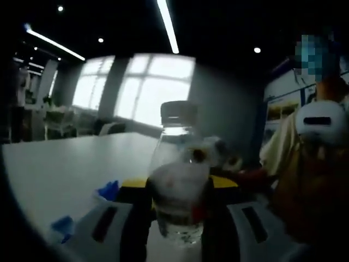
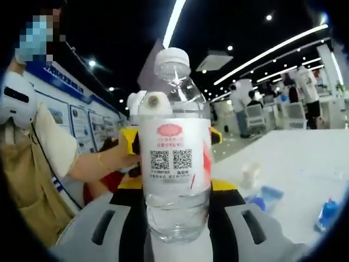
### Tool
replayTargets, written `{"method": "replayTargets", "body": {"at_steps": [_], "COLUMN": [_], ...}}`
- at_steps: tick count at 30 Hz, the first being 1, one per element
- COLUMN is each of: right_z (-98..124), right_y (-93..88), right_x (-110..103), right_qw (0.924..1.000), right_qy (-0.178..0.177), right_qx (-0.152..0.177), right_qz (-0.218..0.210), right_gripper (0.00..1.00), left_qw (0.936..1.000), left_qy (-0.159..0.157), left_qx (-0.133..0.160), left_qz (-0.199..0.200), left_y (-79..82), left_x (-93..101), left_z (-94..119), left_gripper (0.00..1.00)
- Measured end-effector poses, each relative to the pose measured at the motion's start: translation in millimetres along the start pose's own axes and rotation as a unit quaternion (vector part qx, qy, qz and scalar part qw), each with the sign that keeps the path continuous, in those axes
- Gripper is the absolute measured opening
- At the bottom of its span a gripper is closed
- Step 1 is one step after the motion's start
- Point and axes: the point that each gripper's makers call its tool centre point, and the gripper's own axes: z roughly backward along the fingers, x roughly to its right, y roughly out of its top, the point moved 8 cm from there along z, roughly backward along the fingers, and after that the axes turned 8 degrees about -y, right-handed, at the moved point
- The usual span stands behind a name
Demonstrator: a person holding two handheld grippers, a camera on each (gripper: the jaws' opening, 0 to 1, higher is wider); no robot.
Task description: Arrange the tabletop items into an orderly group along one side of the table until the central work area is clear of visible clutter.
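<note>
Standing between both pairs of jaws, one bottle is gripped from opposite sides by the right gripper and left gripper above the table. Its QR label reads in the right gripper view, which also shows two blue items lying on the tabletop.

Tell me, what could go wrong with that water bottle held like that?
Both tools seem to clamp one water bottle from opposite sides, so uneven pulls could twist or slip it. The grip sits low while the bottle stands tall, so it might tip. Small blue items lie on the table nearby and could get knocked.
</note>
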Motion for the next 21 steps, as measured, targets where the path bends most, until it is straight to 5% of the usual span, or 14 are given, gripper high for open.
{"method": "replayTargets", "body": {"at_steps": [5,11,13,16,17,20,21], "right_z": [-2,-5,-7,-9,-10,-12,-13], "right_y": [4.3,7.0,6.3,5.4,5.1,4.6,3.5], "right_x": [10,19,22,23,23,23,23], "right_qw": [0.9983,0.9937,0.992,0.9904,0.9902,0.9892,0.9881], "right_qy": [-0.048,-0.104,-0.119,-0.13,-0.131,-0.138,-0.144], "right_qx": [0.032,0.038,0.038,0.037,0.034,0.035,0.038], "right_qz": [-0.005,0.014,0.02,0.027,0.034,0.037,0.039], "right_gripper": [0.41,0.41,0.41,0.41,0.41,0.41,0.41], "left_qw": [0.9983,0.9876,0.9819,0.9715,0.9632,0.9538,0.9556], "left_qy": [0.051,0.148,0.179,0.235,0.267,0.297,0.291], "left_qx": [0.023,0.042,0.053,0.027,0.022,0.032,0.035], "left_qz": [0.015,0.029,0.034,0.019,0.027,0.034,0.031], "left_y": [3.2,3.3,3.9,1.3,-0.7,-0.2,0.7], "left_x": [-3.2,-7.9,-8.0,-9.8,-10.2,-6.3,-4.5], "left_z": [-1,-2,-3,-3,-3,-6,-8], "left_gripper": [0.49,0.58,0.59,0.58,0.58,0.57,0.57]}}
